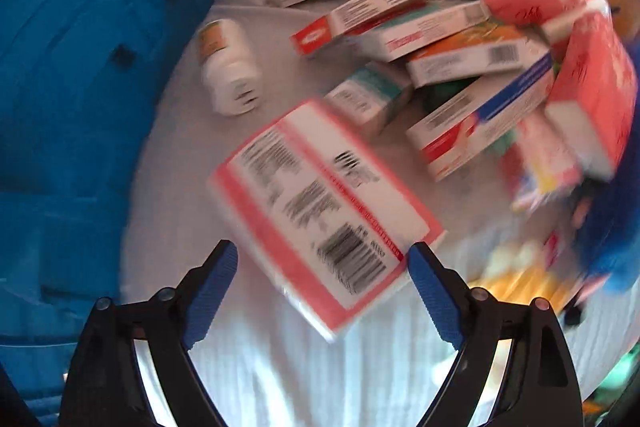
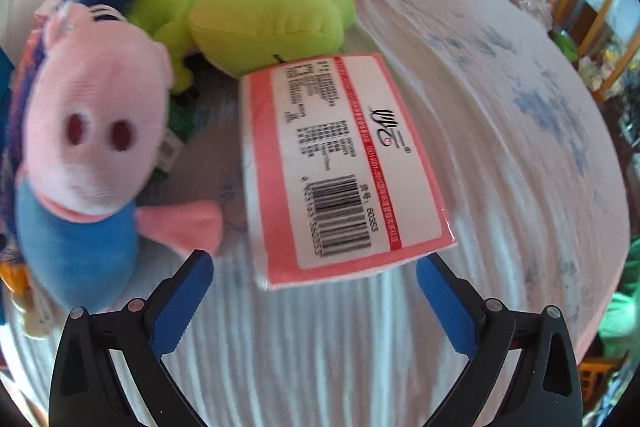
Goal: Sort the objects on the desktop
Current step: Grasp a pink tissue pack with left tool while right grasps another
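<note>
Left gripper: I see it spread wide, holding nothing.
Tissue pack: lies between its fingertips.
Right gripper: spread wide, another tissue pack just ahead.

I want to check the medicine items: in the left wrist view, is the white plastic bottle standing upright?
No, the white plastic bottle with an orange label lies on its side on the white cloth.

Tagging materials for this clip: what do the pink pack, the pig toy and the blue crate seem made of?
Pink pack: apparently soft contents in glossy plastic film; the wrap shines and ends in a thin sealed edge.
Pig toy: plush fabric, matte and fuzzy, with stitched nostrils.
Blue crate: likely hard moulded plastic; ribbed walls with a slight sheen, though blurred.
</note>
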Action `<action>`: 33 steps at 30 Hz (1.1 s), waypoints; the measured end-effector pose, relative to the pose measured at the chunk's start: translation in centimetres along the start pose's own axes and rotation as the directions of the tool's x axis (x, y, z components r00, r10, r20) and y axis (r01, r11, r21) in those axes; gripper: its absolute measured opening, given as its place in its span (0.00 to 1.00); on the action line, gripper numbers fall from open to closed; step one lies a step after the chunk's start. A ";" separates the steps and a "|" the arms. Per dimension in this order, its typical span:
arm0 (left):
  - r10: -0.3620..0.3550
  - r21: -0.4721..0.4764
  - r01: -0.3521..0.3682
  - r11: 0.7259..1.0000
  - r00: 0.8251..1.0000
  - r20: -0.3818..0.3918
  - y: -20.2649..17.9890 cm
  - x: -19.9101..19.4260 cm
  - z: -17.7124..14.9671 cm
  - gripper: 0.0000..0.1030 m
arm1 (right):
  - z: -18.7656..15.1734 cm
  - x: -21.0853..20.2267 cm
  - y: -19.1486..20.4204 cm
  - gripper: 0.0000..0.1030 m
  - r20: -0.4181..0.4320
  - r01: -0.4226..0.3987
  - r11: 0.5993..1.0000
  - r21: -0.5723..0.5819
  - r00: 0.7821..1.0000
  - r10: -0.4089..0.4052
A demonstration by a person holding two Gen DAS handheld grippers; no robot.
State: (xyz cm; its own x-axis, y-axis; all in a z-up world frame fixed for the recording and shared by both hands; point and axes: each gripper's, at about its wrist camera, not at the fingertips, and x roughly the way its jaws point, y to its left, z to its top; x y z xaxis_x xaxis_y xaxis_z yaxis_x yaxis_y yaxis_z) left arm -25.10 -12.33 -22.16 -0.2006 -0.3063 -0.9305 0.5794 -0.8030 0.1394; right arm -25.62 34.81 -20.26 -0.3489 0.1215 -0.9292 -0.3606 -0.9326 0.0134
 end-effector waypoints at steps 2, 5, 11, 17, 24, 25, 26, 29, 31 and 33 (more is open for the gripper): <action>0.056 0.017 -0.056 0.998 0.998 -0.009 1.8 -0.5 -0.9 0.86 | 0.1 0.5 -1.5 1.00 -0.010 0.069 0.997 0.024 0.998 -0.069; 0.116 0.001 -0.116 0.993 0.993 -0.035 4.2 -1.1 -1.8 0.86 | 0.3 0.4 -3.8 1.00 -0.021 0.049 0.996 0.075 0.999 -0.048; 0.030 -0.066 -0.026 0.997 0.998 0.058 4.0 -3.7 0.1 0.86 | 1.0 -0.9 -4.9 1.00 0.008 0.004 0.999 0.054 1.000 -0.004; 0.050 -0.071 -0.053 0.996 0.998 -0.042 3.6 1.0 2.6 0.94 | 3.4 -1.4 -4.1 1.00 0.025 -0.024 1.000 -0.019 0.999 0.025; 0.032 -0.046 -0.039 0.998 0.989 -0.143 2.6 3.4 4.1 0.97 | 6.3 2.1 -4.2 1.00 -0.054 -0.066 0.994 -0.084 0.997 0.062; 0.030 -0.029 -0.035 0.999 0.987 -0.161 2.1 4.0 3.9 0.97 | 6.5 2.3 -3.9 1.00 -0.063 -0.069 0.993 -0.092 0.996 0.063; 0.050 -0.018 -0.054 0.998 0.985 -0.163 1.9 4.2 3.8 0.95 | 6.7 2.6 -3.6 1.00 -0.073 -0.067 0.992 -0.110 0.996 0.059; 0.053 -0.008 -0.055 0.998 0.988 -0.144 1.6 3.8 3.2 0.90 | 7.0 3.0 -3.1 1.00 -0.085 -0.052 0.989 -0.138 0.996 0.041; 0.024 -0.013 -0.026 1.000 0.990 -0.140 1.9 3.3 2.8 0.90 | 7.0 3.0 -3.0 1.00 -0.091 -0.053 0.989 -0.141 0.995 0.041; 0.034 -0.001 -0.035 0.999 0.990 -0.134 1.9 3.1 2.5 0.90 | 7.0 3.3 -2.9 1.00 -0.099 -0.047 0.987 -0.151 0.995 0.032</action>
State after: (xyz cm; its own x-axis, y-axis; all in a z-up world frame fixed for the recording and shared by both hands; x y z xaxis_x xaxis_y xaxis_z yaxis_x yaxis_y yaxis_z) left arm -26.64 -16.08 -23.94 -0.0730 -0.2623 -0.9622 0.5866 -0.7916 0.1713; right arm -31.73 40.31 -20.79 -0.2730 0.0571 -0.9603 -0.2087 -0.9780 0.0012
